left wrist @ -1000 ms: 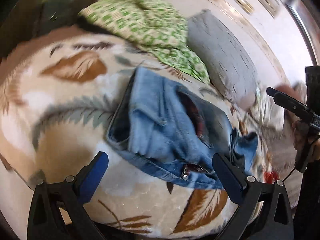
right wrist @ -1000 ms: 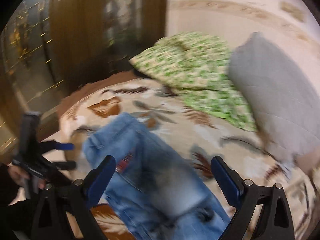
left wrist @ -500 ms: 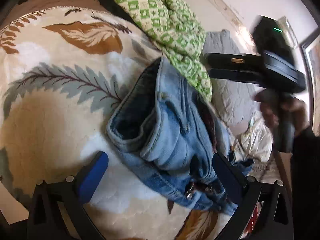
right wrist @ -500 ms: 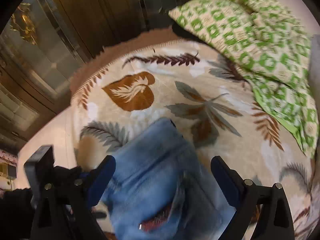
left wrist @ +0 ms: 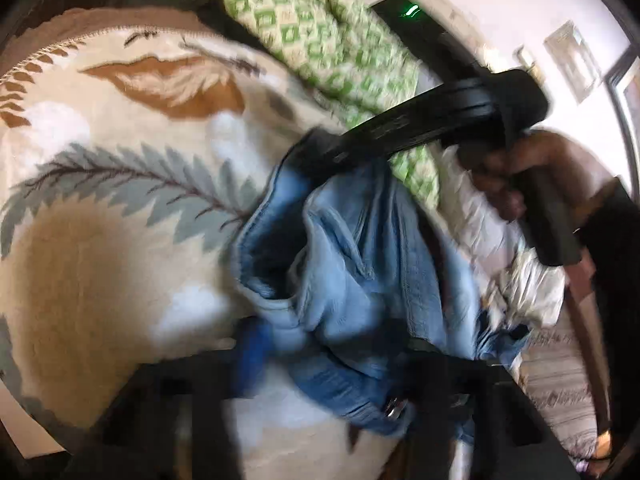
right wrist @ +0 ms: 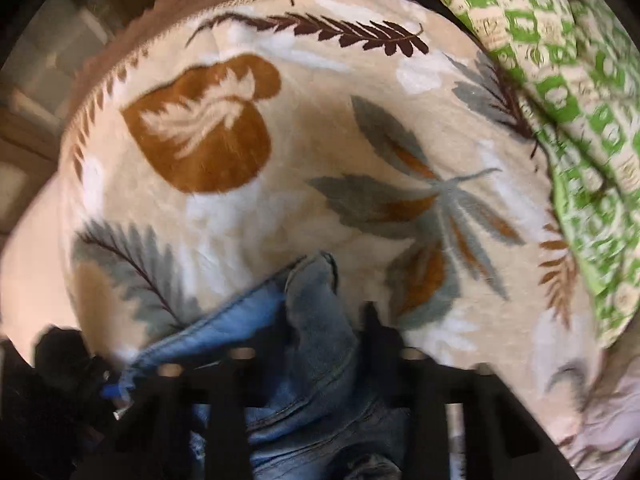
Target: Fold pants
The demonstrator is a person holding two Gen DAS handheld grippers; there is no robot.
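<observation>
Big leaf-print blanket (right wrist: 248, 216) covers the bed; green-check quilt (left wrist: 340, 52) heaped at its far side. Blue jeans (left wrist: 360, 272) lie crumpled mid-blanket. Left hand-held gripper (left wrist: 328, 356) closing w/ denim betw. its jaws. Right hand-held gripper (right wrist: 320, 344) closing on a raised jeans fold, pointing down.

Black gripper (left wrist: 328, 360) frames, blue jaws, dark sleeve (left wrist: 616, 240).
</observation>
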